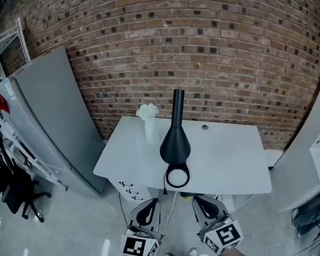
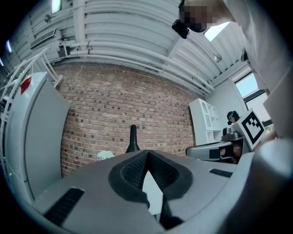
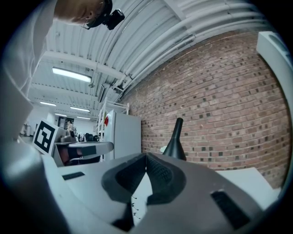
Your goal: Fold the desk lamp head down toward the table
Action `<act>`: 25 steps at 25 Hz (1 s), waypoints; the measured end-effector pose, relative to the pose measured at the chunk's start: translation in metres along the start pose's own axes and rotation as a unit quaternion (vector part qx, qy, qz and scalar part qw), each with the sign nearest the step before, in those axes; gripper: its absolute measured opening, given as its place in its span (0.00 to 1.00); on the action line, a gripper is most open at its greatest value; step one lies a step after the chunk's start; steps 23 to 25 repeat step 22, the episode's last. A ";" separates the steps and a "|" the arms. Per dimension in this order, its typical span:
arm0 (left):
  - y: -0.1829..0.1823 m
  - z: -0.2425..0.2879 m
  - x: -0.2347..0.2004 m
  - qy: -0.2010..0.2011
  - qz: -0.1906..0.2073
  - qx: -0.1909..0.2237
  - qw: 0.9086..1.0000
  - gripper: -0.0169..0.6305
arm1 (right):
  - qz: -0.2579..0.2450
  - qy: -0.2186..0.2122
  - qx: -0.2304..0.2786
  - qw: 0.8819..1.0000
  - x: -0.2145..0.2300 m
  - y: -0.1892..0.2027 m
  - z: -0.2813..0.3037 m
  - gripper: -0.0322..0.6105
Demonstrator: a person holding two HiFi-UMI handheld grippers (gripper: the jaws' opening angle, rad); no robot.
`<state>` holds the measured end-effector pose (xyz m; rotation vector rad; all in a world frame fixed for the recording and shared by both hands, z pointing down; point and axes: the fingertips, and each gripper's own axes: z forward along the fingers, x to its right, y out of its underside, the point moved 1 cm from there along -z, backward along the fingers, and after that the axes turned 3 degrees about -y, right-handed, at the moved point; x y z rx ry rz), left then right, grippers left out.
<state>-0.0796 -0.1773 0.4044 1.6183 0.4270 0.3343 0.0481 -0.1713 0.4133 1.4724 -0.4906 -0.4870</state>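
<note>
**Desk lamp** (image 1: 175, 143): black, a cone body narrowing to a tube that stands upright, not folded down. Its ring-shaped foot (image 1: 177, 177) sits at the near edge of the table, about the middle of that edge. In both gripper views the lamp rises above the closed jaw tips, against the brick wall.

**Table** (image 1: 234, 163): white top, with its far edge near the brick wall (image 1: 226, 53). A small round grommet (image 1: 204, 127) lies near the far edge, to the right of the lamp.

**Vase** (image 1: 151, 131): white and upright, holding white flowers (image 1: 147, 111). It stands toward the far left corner of the table, just left of the lamp and apart from it.

**Left gripper** (image 1: 149, 207): held below the table's near edge, well short of the lamp. Its jaws are pressed together at the tips with nothing between them. The marker cube (image 1: 137, 246) is at its rear.

**Right gripper** (image 1: 205, 203): beside the left one, also off the near edge. Its jaws meet at the tips and hold nothing. Its own marker cube (image 1: 226, 235) is behind it.

**Surroundings**: a tall grey cabinet (image 1: 55, 122) stands left of the table, and a black office chair (image 1: 22, 196) is on the floor at far left.
</note>
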 end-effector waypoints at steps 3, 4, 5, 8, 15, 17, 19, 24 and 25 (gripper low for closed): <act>0.002 0.001 0.001 0.001 0.001 0.000 1.000 0.04 | 0.002 0.000 0.004 1.000 0.001 0.001 0.001 0.08; 0.003 0.002 0.002 0.001 0.001 -0.002 1.000 0.04 | 0.002 0.000 0.004 1.000 0.002 0.001 0.001 0.08; 0.004 0.002 0.002 0.001 0.000 -0.002 1.000 0.04 | 0.002 0.000 0.004 1.000 0.002 0.001 0.001 0.08; 0.005 0.002 0.004 0.002 0.001 -0.002 1.000 0.04 | 0.003 -0.001 0.003 1.000 0.003 0.002 0.001 0.08; 0.009 0.004 0.005 0.005 0.001 -0.004 1.000 0.04 | 0.006 -0.002 0.003 1.000 0.004 0.006 0.001 0.08; 0.012 0.004 0.005 0.006 0.001 -0.006 1.000 0.04 | 0.006 -0.001 0.004 1.000 0.004 0.008 0.001 0.08; 0.015 0.002 0.005 0.007 0.002 -0.007 1.000 0.04 | 0.008 0.001 0.005 1.000 0.004 0.010 0.001 0.08; 0.017 0.002 0.004 0.010 0.004 -0.009 1.000 0.04 | 0.010 0.004 0.010 1.000 0.004 0.012 0.002 0.08; 0.017 0.002 0.004 0.010 0.004 -0.009 1.000 0.04 | 0.010 0.004 0.010 1.000 0.004 0.012 0.002 0.08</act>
